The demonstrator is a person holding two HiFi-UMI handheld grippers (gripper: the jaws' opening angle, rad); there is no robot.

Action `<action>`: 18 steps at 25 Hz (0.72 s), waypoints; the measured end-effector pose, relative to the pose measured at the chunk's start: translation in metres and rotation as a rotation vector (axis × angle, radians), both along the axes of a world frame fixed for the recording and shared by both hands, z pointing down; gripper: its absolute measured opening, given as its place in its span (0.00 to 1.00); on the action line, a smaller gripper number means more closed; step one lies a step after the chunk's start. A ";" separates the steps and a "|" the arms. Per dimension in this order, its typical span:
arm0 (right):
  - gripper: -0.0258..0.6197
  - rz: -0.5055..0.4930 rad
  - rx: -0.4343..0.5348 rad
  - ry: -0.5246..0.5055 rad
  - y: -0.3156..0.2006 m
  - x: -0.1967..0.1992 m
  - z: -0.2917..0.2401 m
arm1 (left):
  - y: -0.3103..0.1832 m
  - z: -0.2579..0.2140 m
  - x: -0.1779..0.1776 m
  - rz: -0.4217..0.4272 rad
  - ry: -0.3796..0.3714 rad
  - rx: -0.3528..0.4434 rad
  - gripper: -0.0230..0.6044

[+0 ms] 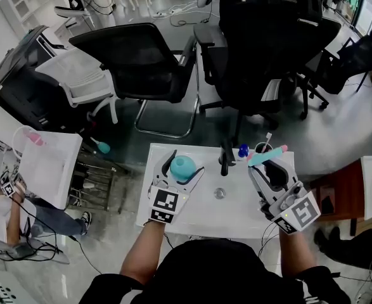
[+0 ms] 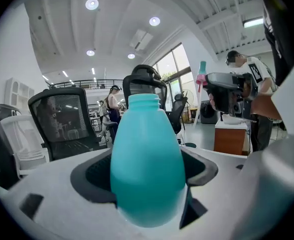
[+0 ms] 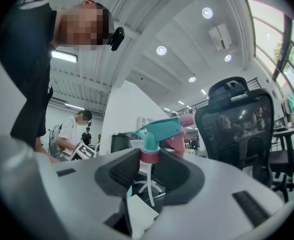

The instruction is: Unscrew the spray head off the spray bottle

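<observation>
the left hand-held gripper (image 1: 184,164) is clamped round the belly of the teal spray bottle (image 2: 147,169), held over the white worktop (image 1: 198,213). the bottle stands upright, its long axis vertical and its bare threaded neck pointing up. apart from it, the right hand-held gripper (image 1: 268,168) pinches the spray head (image 3: 159,130) by its pink collar. the head has a teal body, a pink nozzle tip pointing right in the right gripper view, and a thin white tube hanging down.

In left gripper (image 1: 182,164), bottle (image 1: 184,168); in right gripper (image 1: 270,165), spray head (image 1: 267,155)
</observation>
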State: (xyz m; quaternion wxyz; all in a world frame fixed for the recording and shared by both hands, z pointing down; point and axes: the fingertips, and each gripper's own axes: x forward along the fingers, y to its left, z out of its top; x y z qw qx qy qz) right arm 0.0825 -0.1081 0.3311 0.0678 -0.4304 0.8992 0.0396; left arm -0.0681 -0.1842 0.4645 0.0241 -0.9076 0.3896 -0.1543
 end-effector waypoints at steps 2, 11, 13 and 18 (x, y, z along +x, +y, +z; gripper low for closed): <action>0.24 0.014 -0.031 -0.009 -0.001 0.004 0.009 | -0.002 -0.002 0.001 -0.003 0.001 0.005 0.67; 0.24 0.108 -0.160 -0.013 0.001 0.021 0.053 | 0.003 -0.001 0.011 0.032 0.024 -0.009 0.67; 0.24 0.132 -0.179 -0.001 0.001 0.026 0.063 | 0.005 0.000 0.014 0.037 0.023 -0.007 0.67; 0.24 0.199 -0.248 0.020 0.003 0.036 0.088 | 0.009 0.001 0.019 0.045 0.034 -0.013 0.67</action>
